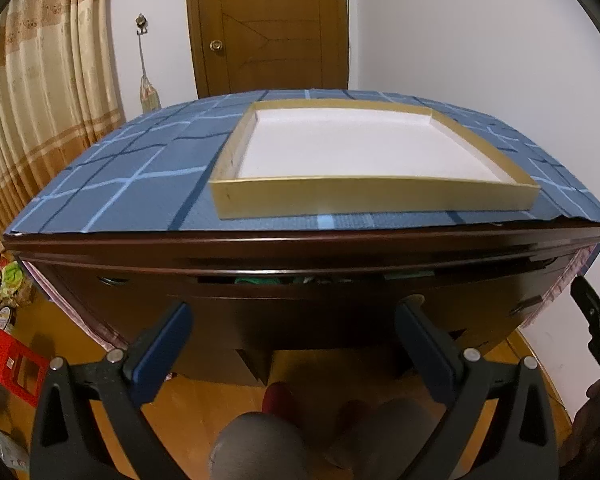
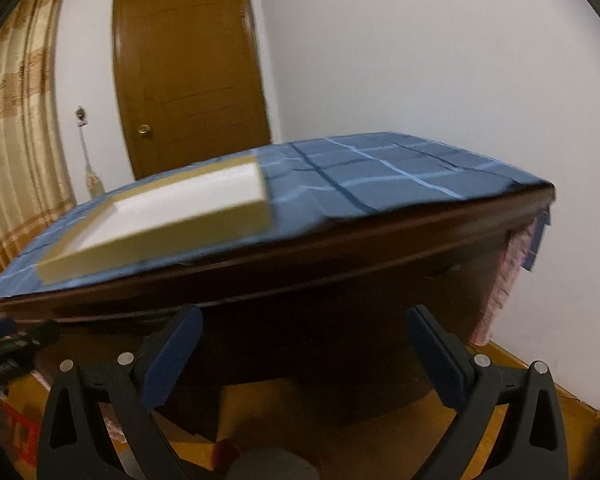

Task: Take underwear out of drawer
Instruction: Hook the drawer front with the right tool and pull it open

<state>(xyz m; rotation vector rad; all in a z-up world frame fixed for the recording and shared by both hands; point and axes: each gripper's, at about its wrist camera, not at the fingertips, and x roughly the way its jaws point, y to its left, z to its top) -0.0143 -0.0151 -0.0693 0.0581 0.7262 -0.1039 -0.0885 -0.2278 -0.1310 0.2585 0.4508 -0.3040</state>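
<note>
Two grippers hung in front of a dark wooden dresser [image 1: 300,312], both with fingers spread wide and nothing between them. Left gripper [image 1: 294,332] faced the drawer [image 1: 320,300] front squarely, a little below the top edge. Right gripper [image 2: 304,340] sat farther toward the dresser's right end and viewed it at a slant; its picture was blurred, likely from motion.

Drawer stood only a crack open. Through the slit under the top rail a bit of green cloth [image 1: 256,280] showed, with other dim shapes beside it. Whether that was the underwear could not be told; the underwear was judged to lie inside the drawer, out of plain sight.

On top, a blue checked cloth [image 1: 140,176] covered the dresser, and a shallow box [image 1: 372,196] with gold walls and a white floor sat near the front edge, bare. It was probably set there to receive what came out.

Judgement: task at its very start. Drawer needed pulling out first; the spread fingers suited hooking its upper lip. Knees of the person [image 1: 260,444] showed below.
</note>
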